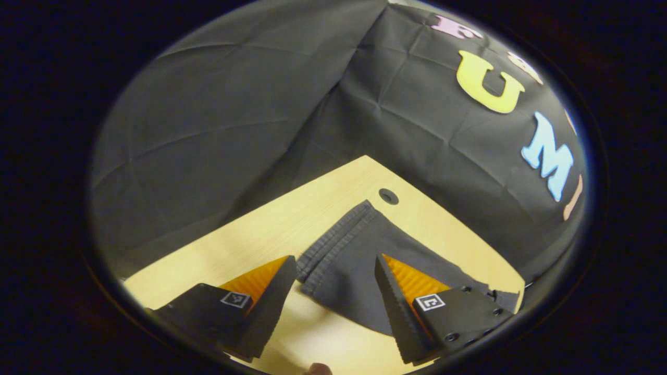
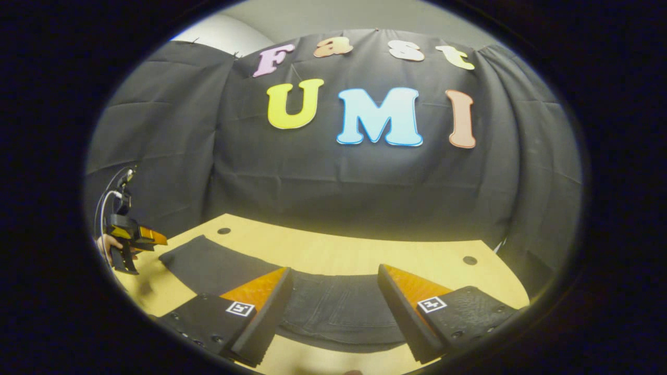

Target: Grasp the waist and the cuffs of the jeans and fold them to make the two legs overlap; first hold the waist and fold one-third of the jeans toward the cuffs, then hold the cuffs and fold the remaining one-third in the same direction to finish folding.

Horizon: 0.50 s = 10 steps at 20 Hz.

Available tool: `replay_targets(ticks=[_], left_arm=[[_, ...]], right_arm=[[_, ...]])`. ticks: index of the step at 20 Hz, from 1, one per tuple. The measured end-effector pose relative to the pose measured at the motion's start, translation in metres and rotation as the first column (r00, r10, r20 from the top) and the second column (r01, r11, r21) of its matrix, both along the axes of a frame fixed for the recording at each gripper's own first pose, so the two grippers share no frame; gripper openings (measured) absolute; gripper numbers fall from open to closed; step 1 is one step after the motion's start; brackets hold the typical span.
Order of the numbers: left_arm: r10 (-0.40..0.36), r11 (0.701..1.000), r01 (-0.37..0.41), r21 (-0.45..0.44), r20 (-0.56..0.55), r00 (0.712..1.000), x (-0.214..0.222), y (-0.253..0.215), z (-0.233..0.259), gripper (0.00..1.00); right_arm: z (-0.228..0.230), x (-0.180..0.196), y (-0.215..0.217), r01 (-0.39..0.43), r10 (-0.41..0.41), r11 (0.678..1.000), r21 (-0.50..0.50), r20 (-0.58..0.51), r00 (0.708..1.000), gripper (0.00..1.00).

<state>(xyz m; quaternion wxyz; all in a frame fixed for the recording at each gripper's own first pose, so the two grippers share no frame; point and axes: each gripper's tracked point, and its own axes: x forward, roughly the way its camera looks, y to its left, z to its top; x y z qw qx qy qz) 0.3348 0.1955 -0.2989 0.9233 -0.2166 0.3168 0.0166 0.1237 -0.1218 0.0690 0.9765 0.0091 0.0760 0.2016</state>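
The pale wooden desk [image 2: 344, 250] carries the dark grey denim jeans [image 2: 333, 307], lying flat. Both the left gripper [image 1: 336, 291] and right gripper [image 2: 333, 304] hover, fingers spread. Pinching one layer only would probably leave the legs misaligned.

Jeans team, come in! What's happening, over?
Left gripper open above cuffs. Right gripper open above jeans. Jeans flat on table, unfolded. Nothing blocking.

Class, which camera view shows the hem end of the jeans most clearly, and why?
The left gripper view: the hem lies between the open jaws, its stitched edge sharp. The right gripper view shows the jeans spread across the table, the leg end small at left.
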Motion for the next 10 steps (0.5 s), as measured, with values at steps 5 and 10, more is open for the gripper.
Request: replay_targets(ticks=[5, 10], left_arm=[[-0.022, 0.998, 0.022, 0.056, -0.016, 1.0, 0.02, -0.002, -0.034, 0.99], [-0.075, 0.976, 0.066, 0.209, 0.038, 0.996, 0.016, -0.007, -0.051, 0.98]], right_arm=[[0.001, -0.001, -0.007, 0.029, -0.029, 1.0, 0.003, -0.017, 0.999, 0.96], [0.008, 0.006, -0.017, 0.076, -0.074, 0.996, 0.046, -0.04, 0.996, 0.96]])
